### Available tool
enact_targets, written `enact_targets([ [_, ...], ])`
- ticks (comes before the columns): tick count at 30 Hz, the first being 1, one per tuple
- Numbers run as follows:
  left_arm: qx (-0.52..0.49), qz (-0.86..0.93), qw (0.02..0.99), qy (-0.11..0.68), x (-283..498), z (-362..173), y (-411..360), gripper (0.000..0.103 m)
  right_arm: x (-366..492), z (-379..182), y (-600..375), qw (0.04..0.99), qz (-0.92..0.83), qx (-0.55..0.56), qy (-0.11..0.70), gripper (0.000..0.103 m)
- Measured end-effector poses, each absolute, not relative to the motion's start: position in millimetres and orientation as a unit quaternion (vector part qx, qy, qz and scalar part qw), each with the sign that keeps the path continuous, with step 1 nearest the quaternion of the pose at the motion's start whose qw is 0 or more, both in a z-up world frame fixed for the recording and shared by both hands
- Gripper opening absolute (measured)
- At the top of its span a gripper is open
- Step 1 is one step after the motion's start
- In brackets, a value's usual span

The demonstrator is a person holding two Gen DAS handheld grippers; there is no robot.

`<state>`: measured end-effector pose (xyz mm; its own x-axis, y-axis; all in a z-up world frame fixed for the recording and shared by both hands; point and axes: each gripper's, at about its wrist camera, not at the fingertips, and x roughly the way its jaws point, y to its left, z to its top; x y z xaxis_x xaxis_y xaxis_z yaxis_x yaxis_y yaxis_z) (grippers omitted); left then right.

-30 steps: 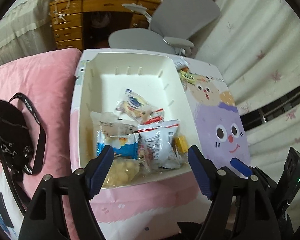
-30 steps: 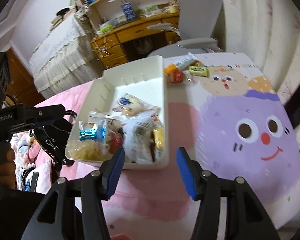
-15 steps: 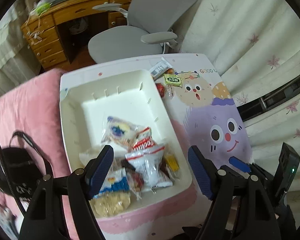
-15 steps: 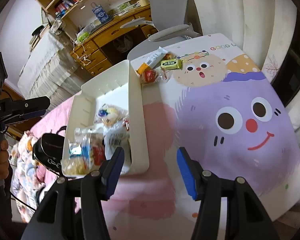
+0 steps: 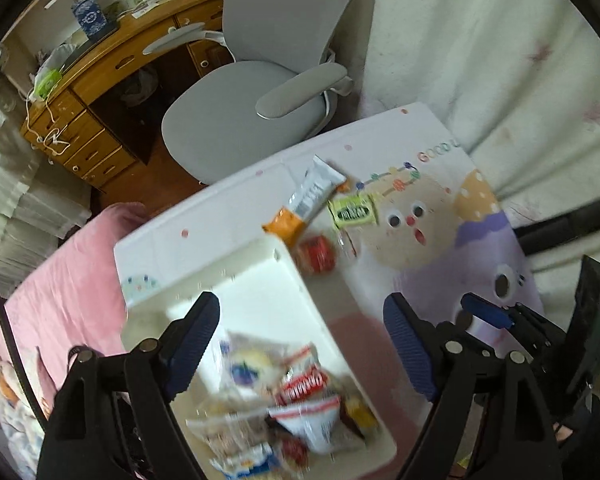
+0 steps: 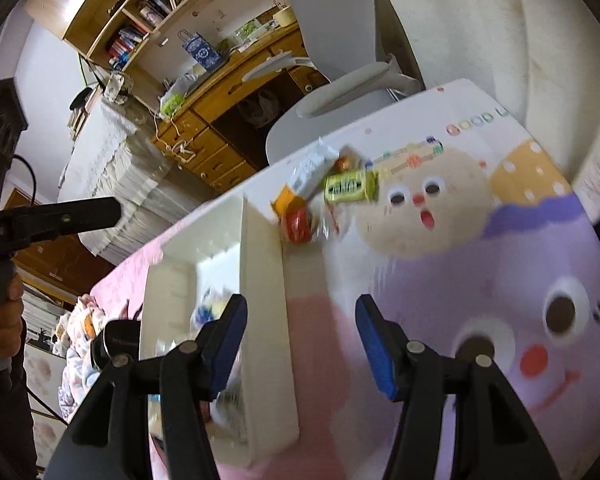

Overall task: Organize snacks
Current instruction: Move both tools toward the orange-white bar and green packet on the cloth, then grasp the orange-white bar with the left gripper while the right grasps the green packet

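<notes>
The left claw, jaws apart and just widened, is empty above a glossy white rectangular plastic bin of crinkly snack packets. The right claw is also parted and empty. Four loose foil-wrapped snacks lie on the smooth cartoon-printed worktop beside the bin's far corner.

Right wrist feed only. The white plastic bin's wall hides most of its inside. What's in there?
Observer: The white plastic bin has snack packets piled at its near end, a white-and-red crinkly packet among them.
Operator: Far end?
Observer: The floor is bare there.
Operator: Left tongs? I only see them side-on.
Observer: The left tongs are open and have just been opening wider, with nothing between them.
</notes>
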<state>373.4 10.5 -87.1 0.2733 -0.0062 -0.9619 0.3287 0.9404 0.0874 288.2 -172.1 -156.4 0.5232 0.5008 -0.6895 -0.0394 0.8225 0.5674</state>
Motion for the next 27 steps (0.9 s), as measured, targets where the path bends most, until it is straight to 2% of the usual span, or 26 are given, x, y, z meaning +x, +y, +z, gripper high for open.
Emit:
enact_targets([
  [12,0.185,-0.095,0.744,0.635,478.6,-179.5,-26.1,0.084,378.4,-200.5,-180.6,0.846,0.141,0.248,0.451,0.061],
  [20,0.178,-0.086,0.714,0.671,512.2,-240.2,-21.9,0.084,409.1,-235.0,-157.6,0.874,0.125,0.173,0.437,0.061],
  [27,0.162,-0.087,0.701,0.689,525.2,-271.8,-20.9,0.084,418.8,-254.0,-134.5,0.888,0.118,0.132,0.425,0.065],
])
